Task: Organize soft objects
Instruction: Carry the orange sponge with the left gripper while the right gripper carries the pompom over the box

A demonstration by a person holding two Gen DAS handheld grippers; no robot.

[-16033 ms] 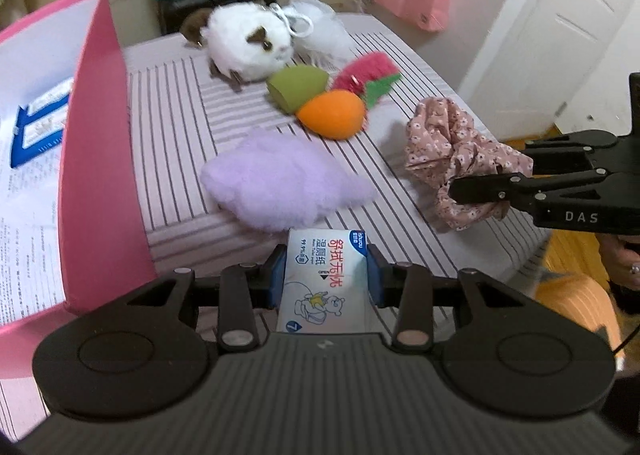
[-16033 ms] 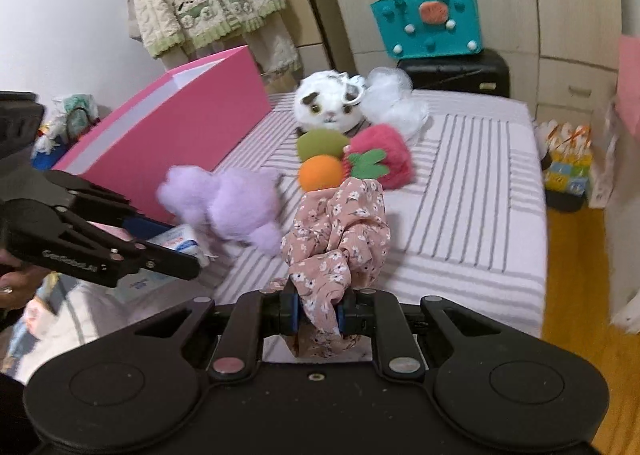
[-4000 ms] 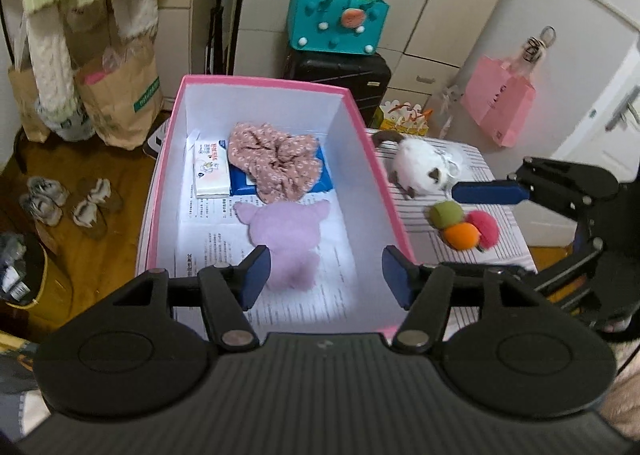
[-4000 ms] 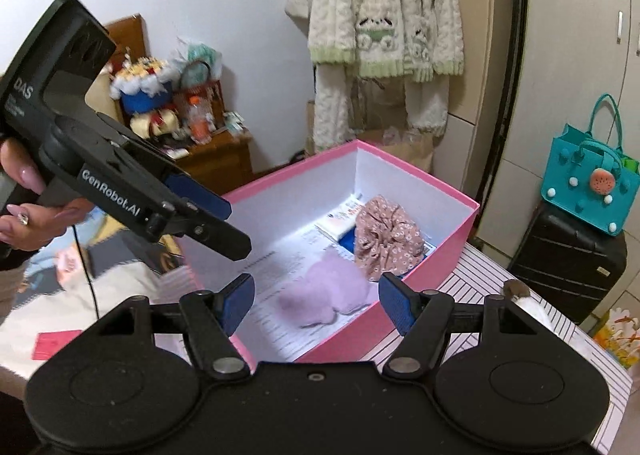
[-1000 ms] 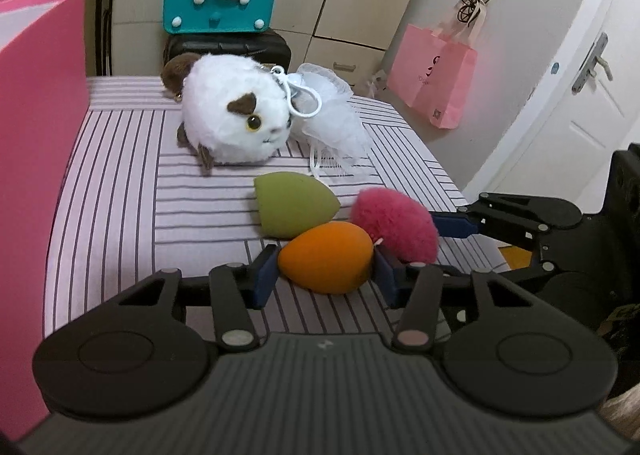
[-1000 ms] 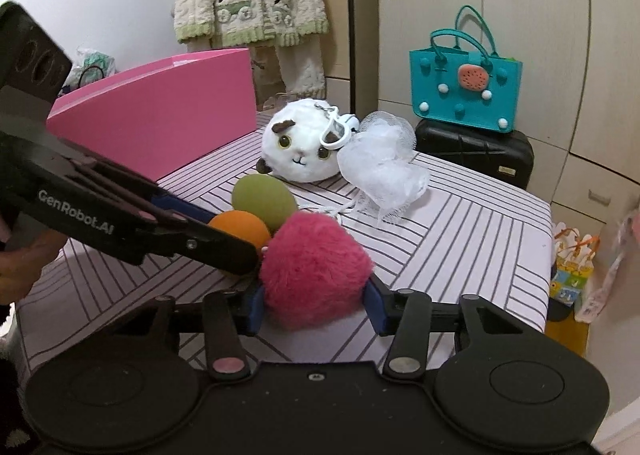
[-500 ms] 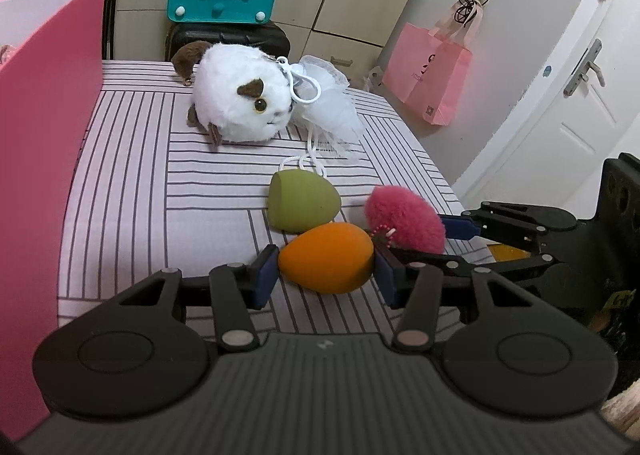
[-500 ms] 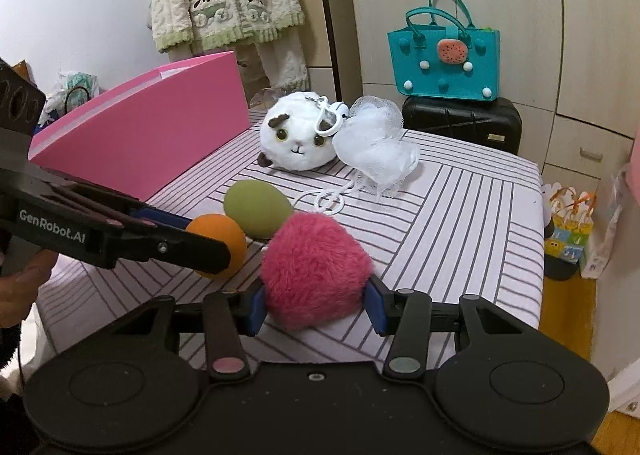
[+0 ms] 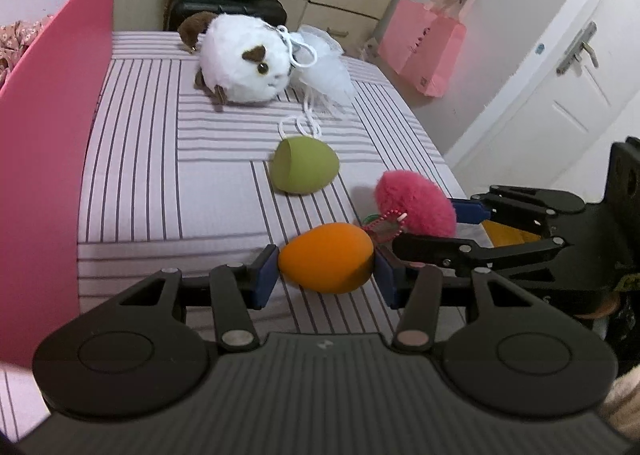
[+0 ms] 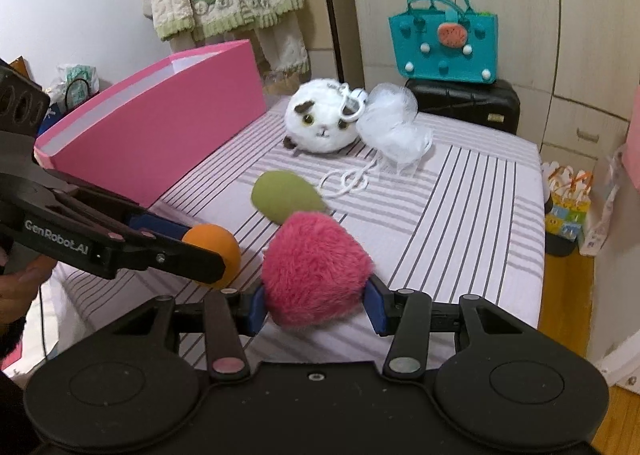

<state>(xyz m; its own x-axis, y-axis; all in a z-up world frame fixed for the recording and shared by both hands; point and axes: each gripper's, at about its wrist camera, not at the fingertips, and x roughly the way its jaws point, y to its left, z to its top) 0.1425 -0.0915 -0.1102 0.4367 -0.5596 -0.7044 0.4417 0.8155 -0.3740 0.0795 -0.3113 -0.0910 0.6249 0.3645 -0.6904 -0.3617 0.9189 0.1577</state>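
Note:
My left gripper is shut on an orange egg-shaped sponge, held just above the striped table near its front edge. To its right, my right gripper is shut on a fluffy pink plush strawberry, also lifted off the cloth; its green leaf and chain dangle beside the orange sponge. A green egg-shaped sponge lies on the table beyond both. Farther back rest a white plush animal and a white mesh puff. The pink box stands at the left, a floral scrunchie showing inside.
The striped tablecloth drops off at the right and front. A teal bag sits on a black suitcase behind the table. A pink paper bag hangs by a white door. A hand holds the left gripper.
Both grippers have drawn back toward me and slightly up, carrying the orange sponge and the pink strawberry away from the green sponge, which stays on the table.

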